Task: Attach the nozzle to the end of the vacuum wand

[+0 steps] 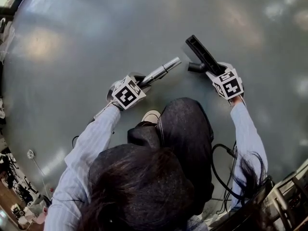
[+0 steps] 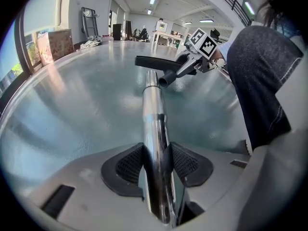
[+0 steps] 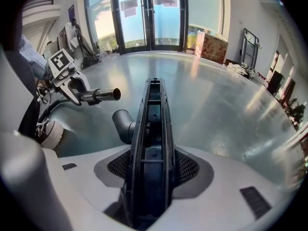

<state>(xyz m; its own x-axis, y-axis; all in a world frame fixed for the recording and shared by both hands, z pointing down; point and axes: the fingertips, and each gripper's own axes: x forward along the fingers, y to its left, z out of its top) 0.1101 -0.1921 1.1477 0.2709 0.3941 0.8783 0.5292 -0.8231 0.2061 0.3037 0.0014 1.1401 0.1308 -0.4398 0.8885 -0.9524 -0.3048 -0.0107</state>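
Observation:
The chrome vacuum wand [image 1: 161,72] points up and to the right, and my left gripper [image 1: 142,82] is shut on its shaft. In the left gripper view the wand [image 2: 154,129] runs straight out between the pads, its open end just below the nozzle [image 2: 153,61]. My right gripper [image 1: 215,73] is shut on the flat black nozzle [image 1: 204,55]. The nozzle's round socket [image 1: 195,67] faces left toward the wand's tip, a short gap apart. The right gripper view shows the nozzle [image 3: 153,129] on edge between the pads, the socket [image 3: 123,123] to its left, and the wand [image 3: 98,96] beyond.
The grey polished floor [image 1: 96,37] lies under both grippers. The person's dark trouser knee [image 1: 185,124] and a light shoe [image 1: 150,115] sit between the arms. Black cables [image 1: 221,172] trail at the lower right. Glass doors [image 3: 154,13] and a cardboard box [image 3: 211,44] stand far off.

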